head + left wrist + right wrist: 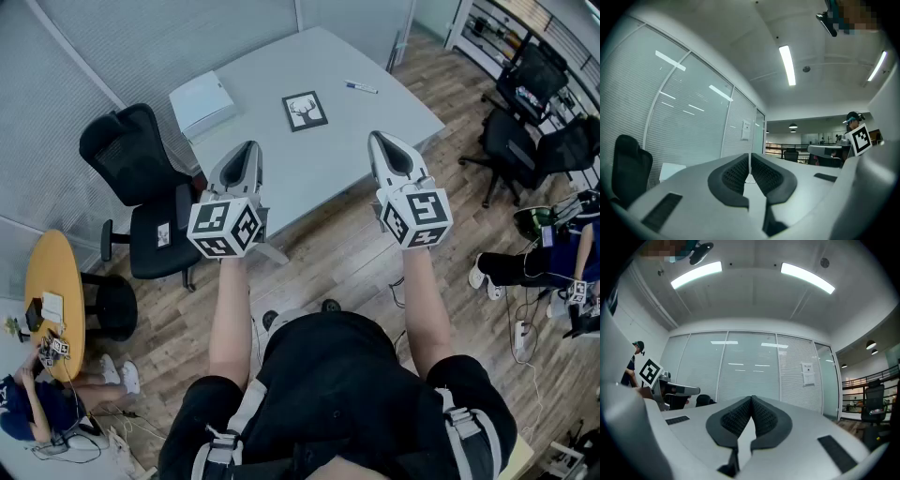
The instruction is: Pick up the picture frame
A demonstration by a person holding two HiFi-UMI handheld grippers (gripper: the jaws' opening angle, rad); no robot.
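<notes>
Picture frame lies on tabletop, upper centre, beyond left tool and right tool; both are pressed together and empty, the left seemingly nearer.

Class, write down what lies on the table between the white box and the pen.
The picture frame lies flat between the white box and the pen, apart from both, on the grey table. The head view shows it.

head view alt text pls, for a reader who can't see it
Seen from above, a person holds out the left tool and right tool, both shut and empty, toward a grey table. On the table lie a picture frame, a white box and a pen.
</notes>
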